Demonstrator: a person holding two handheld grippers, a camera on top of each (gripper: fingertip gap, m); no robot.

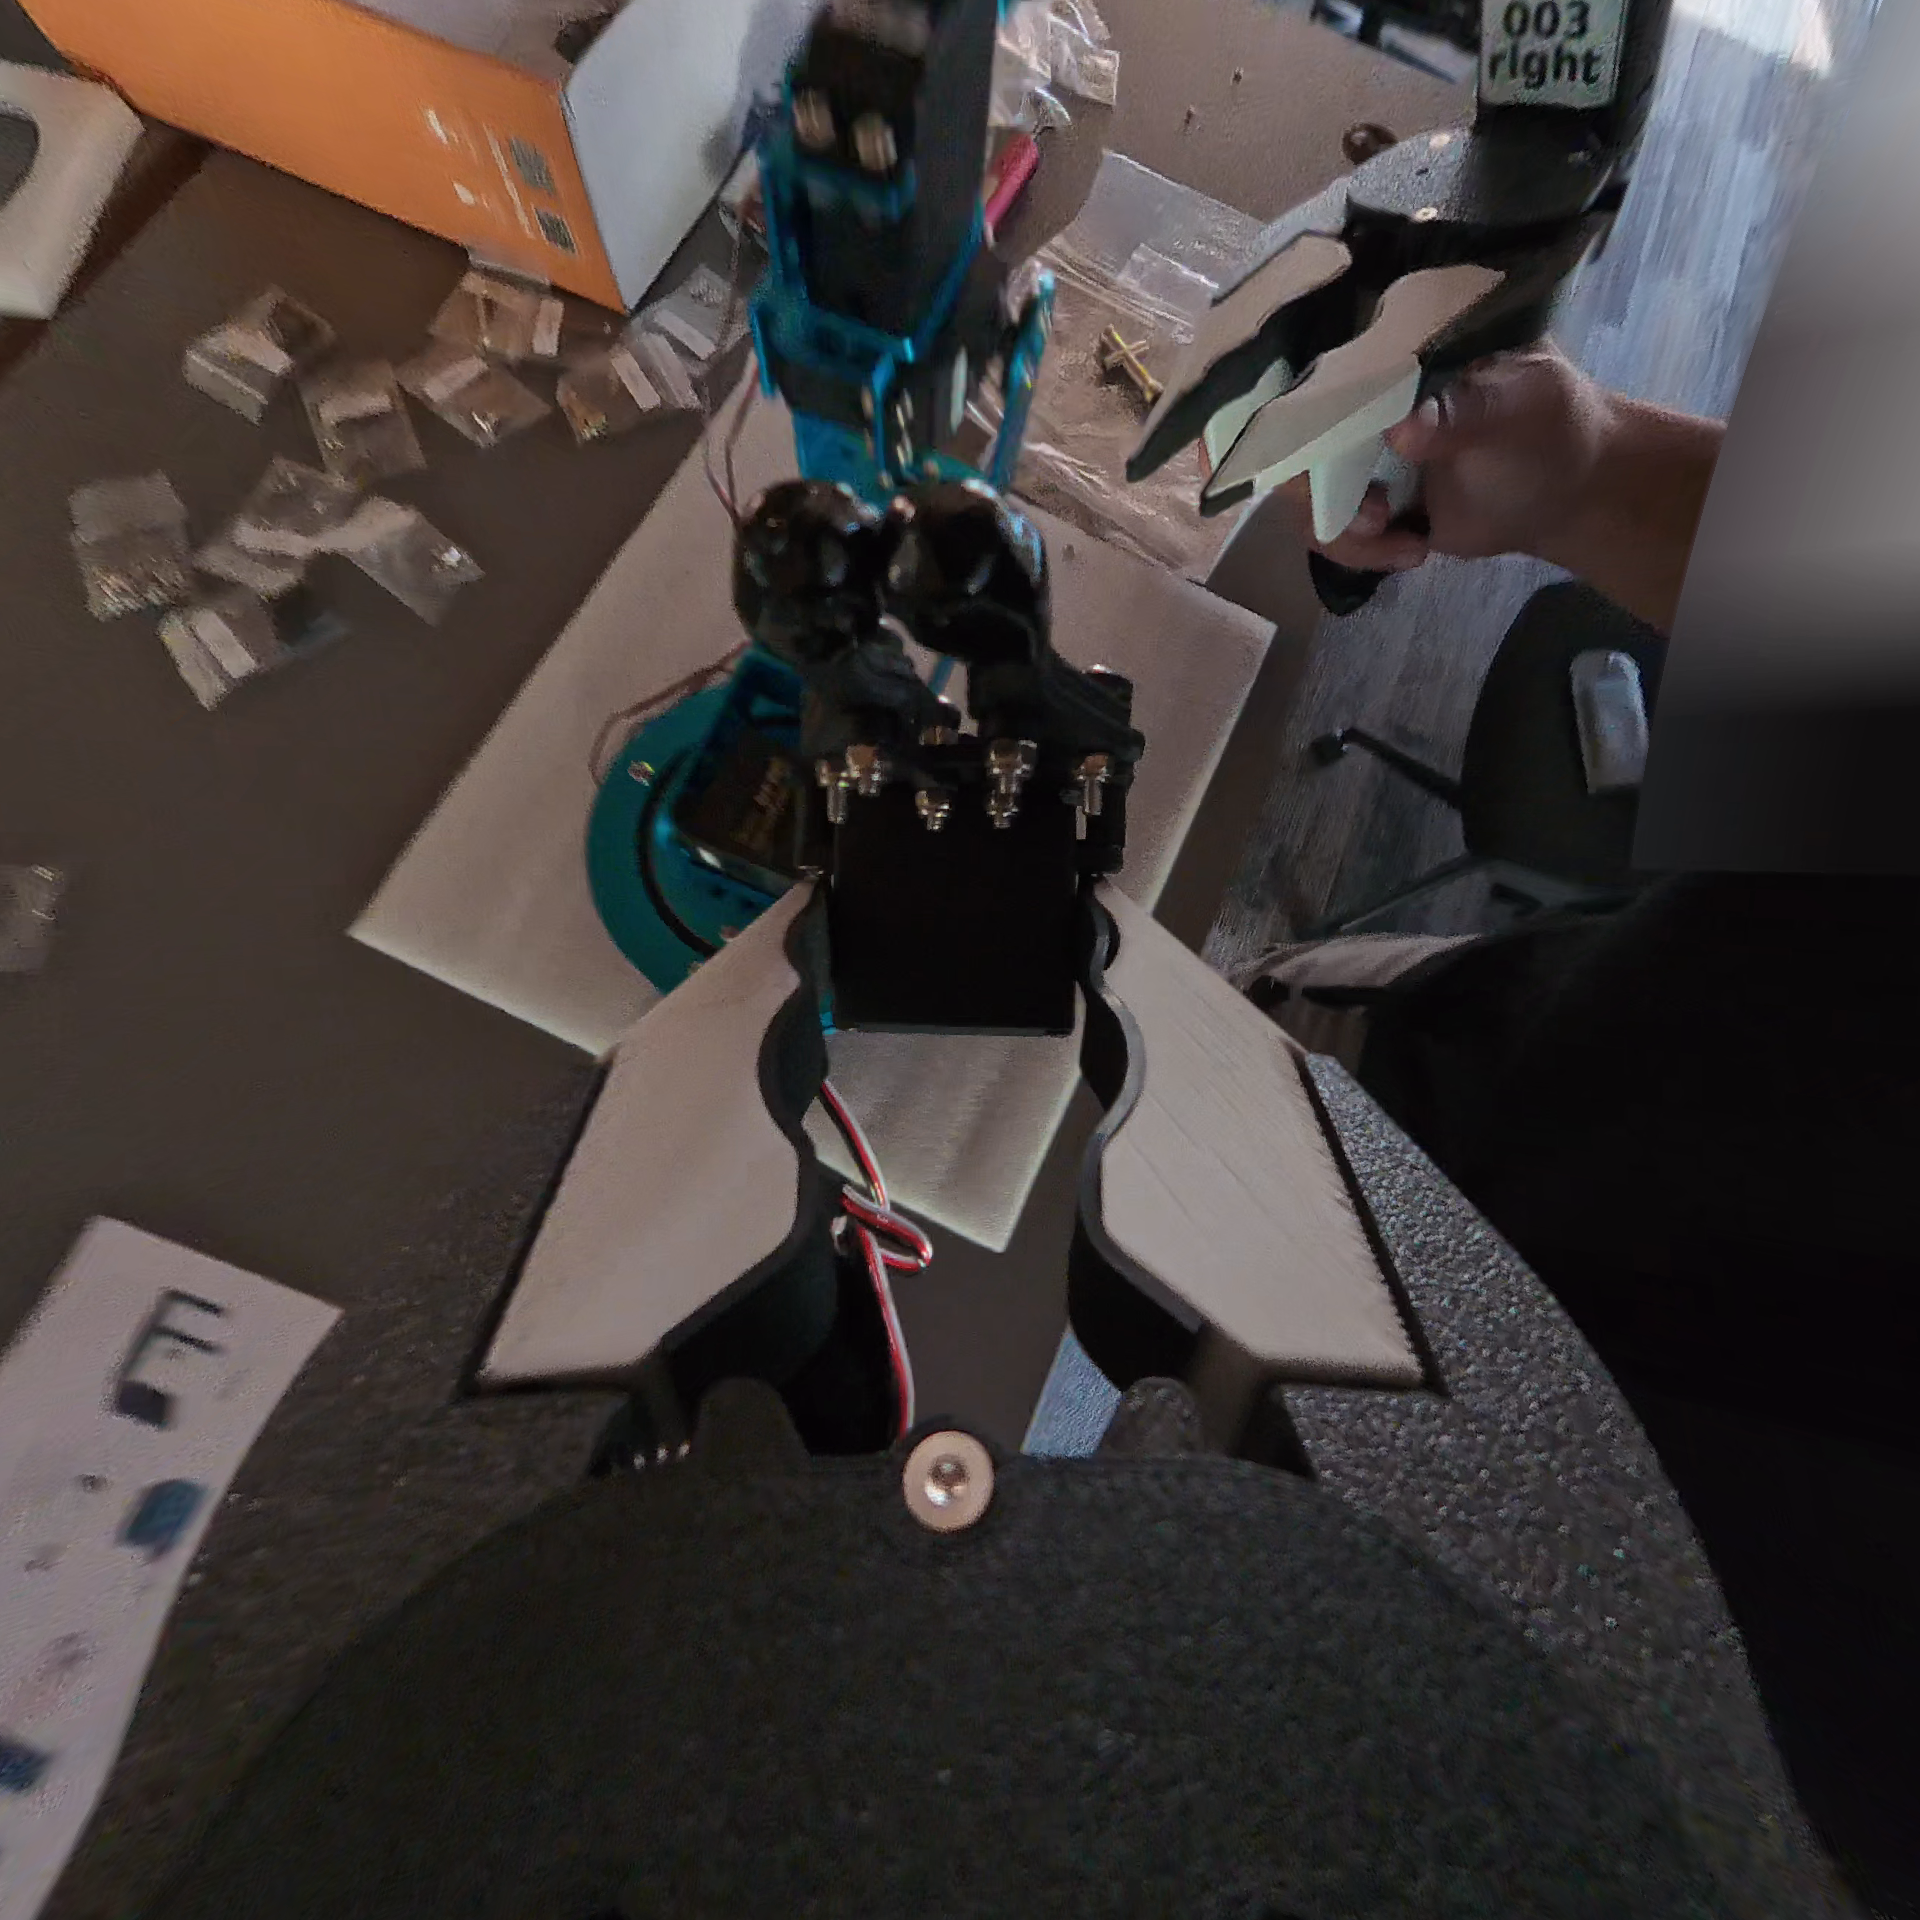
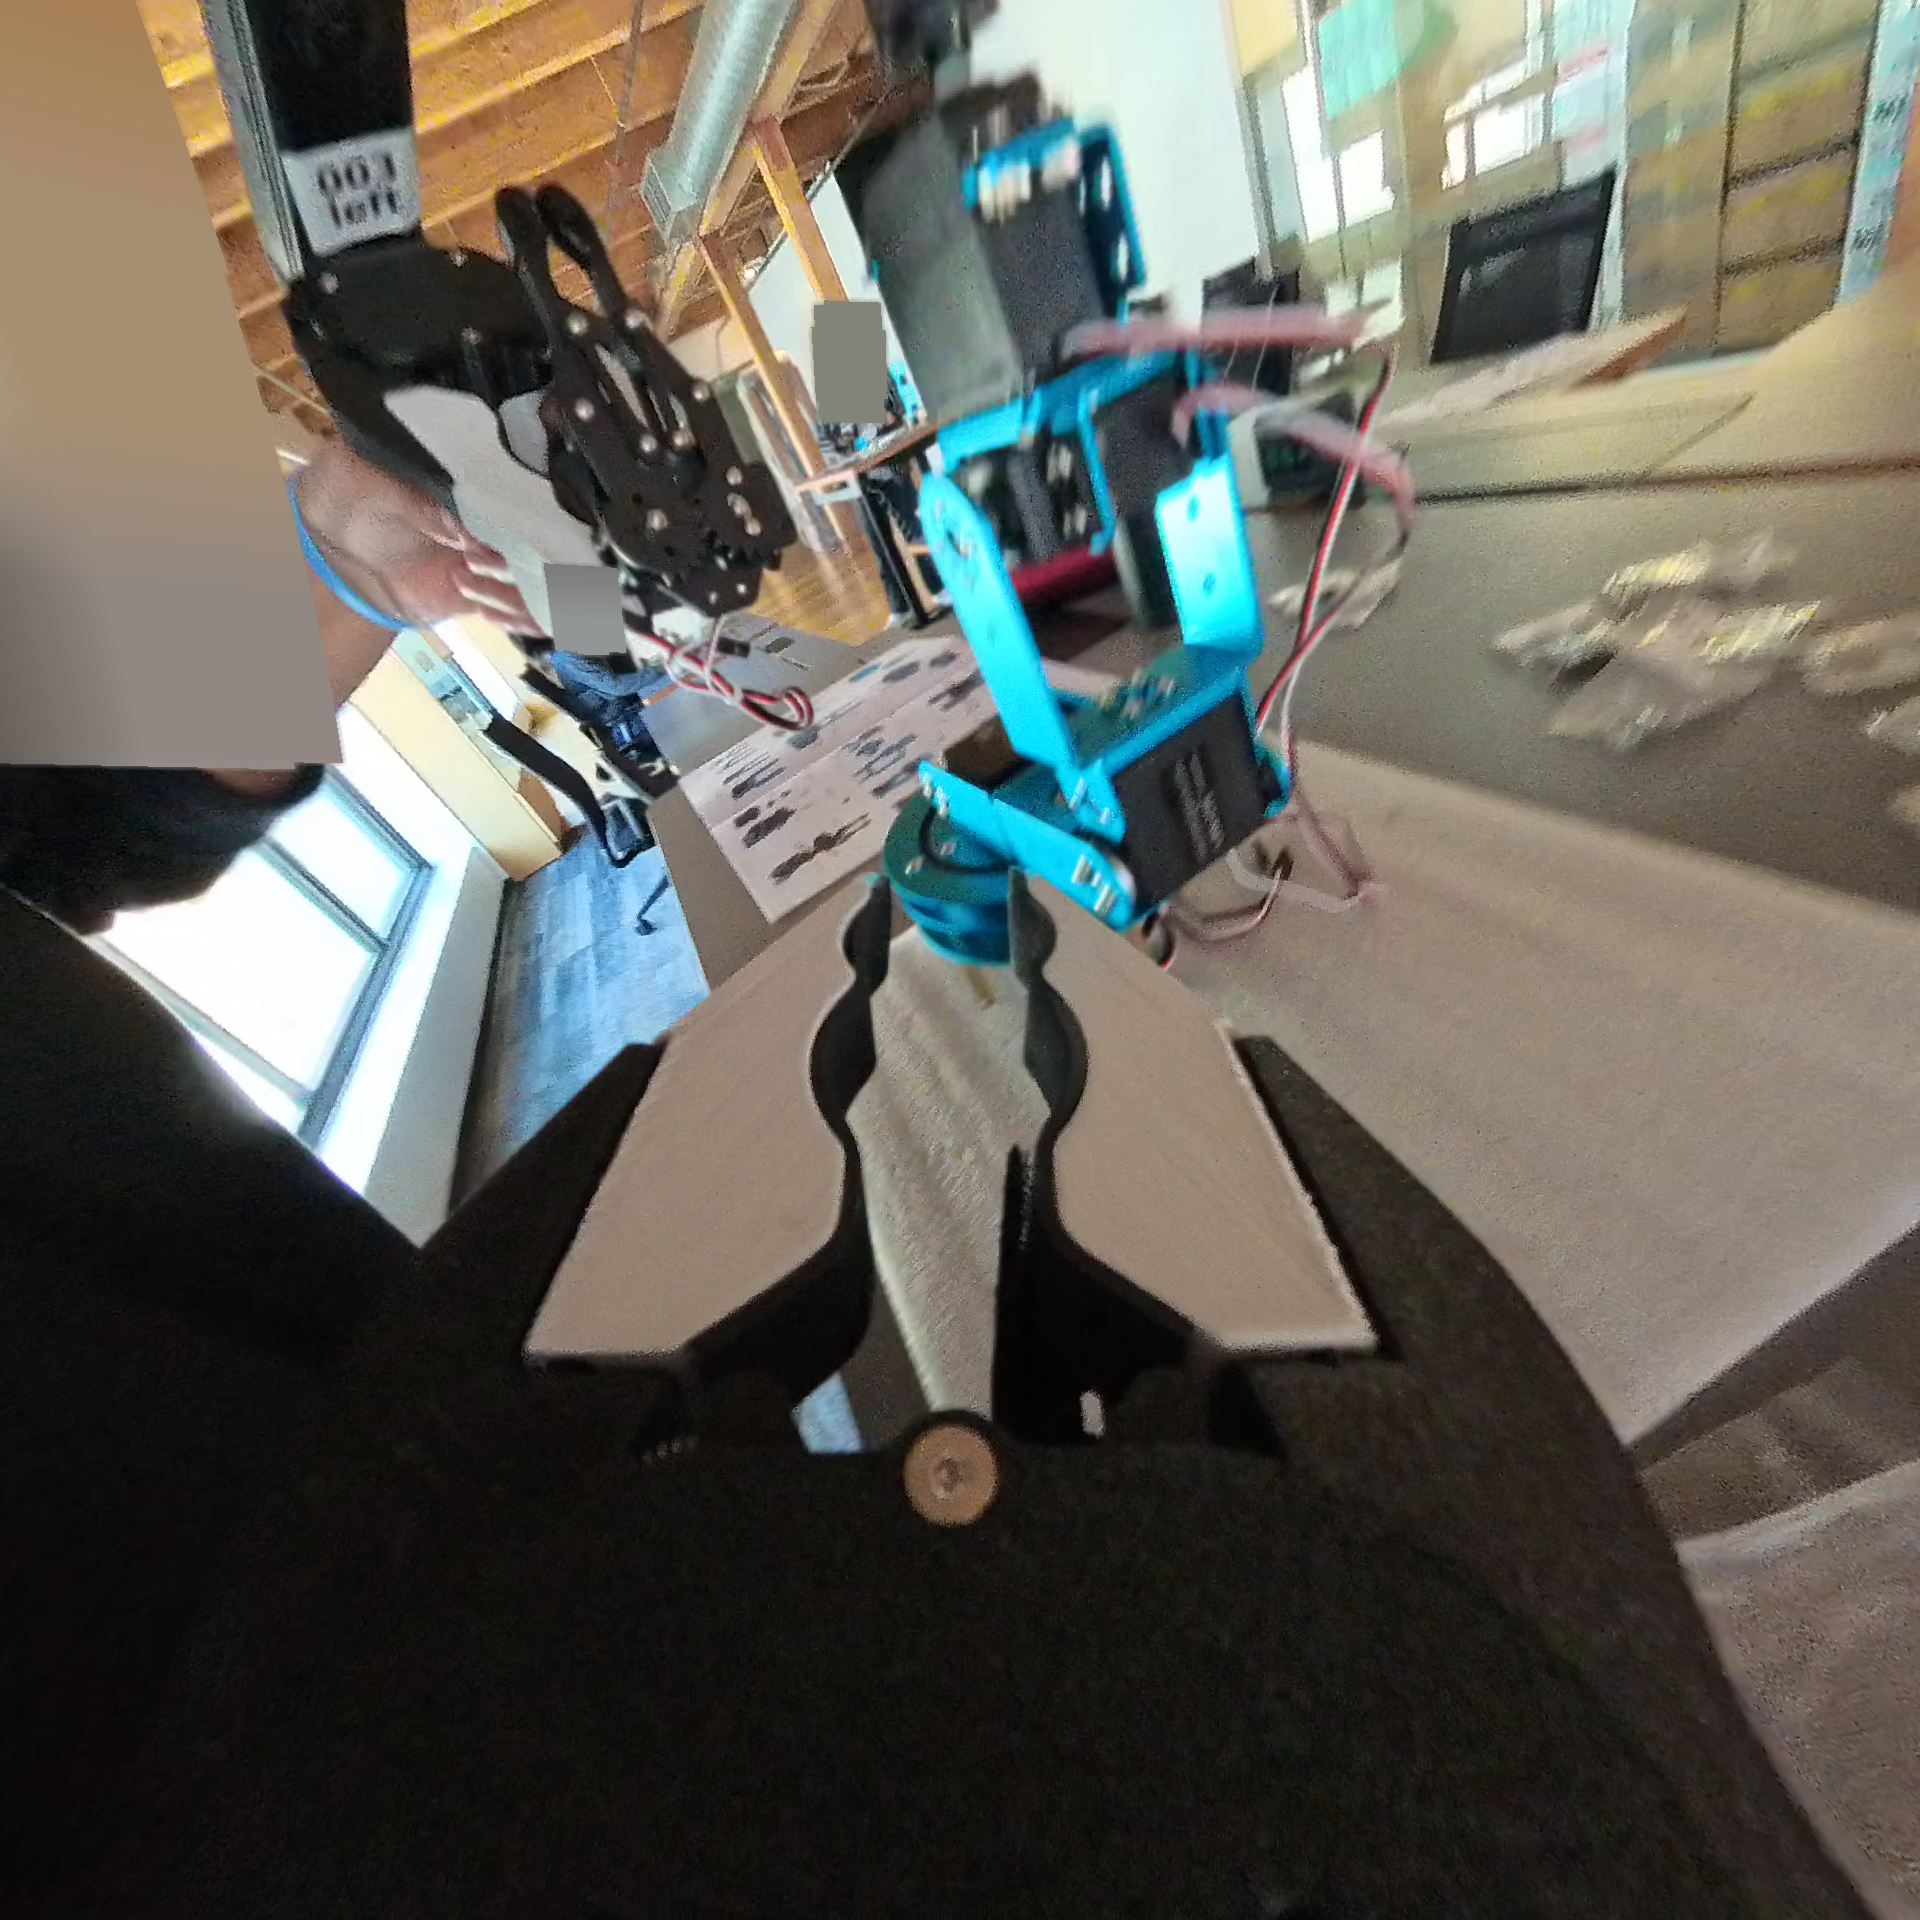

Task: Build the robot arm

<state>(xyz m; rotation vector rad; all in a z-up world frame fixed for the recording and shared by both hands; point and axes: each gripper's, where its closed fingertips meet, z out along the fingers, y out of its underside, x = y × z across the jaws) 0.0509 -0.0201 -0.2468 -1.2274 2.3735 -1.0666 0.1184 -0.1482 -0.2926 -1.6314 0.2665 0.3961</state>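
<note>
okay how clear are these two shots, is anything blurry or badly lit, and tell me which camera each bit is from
Left wrist view: the left gripper and the black claw assembly it grips are sharp but dark; the plastic bags and blue arm behind smear. Right wrist view: the right gripper is crisp, the blue arm is motion-blurred, the window blows out white, and straight edges bow.

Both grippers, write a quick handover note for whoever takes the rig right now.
Left gripper: shut on the black metal claw assembly with its red-white-black servo wire, held above the white board.
Right gripper: open, empty, tips near the round base of the blue metal robot arm kit, which stands on the board.
Claw not attached to the arm. Small clear parts bags lie beside an orange cardboard box.
</note>
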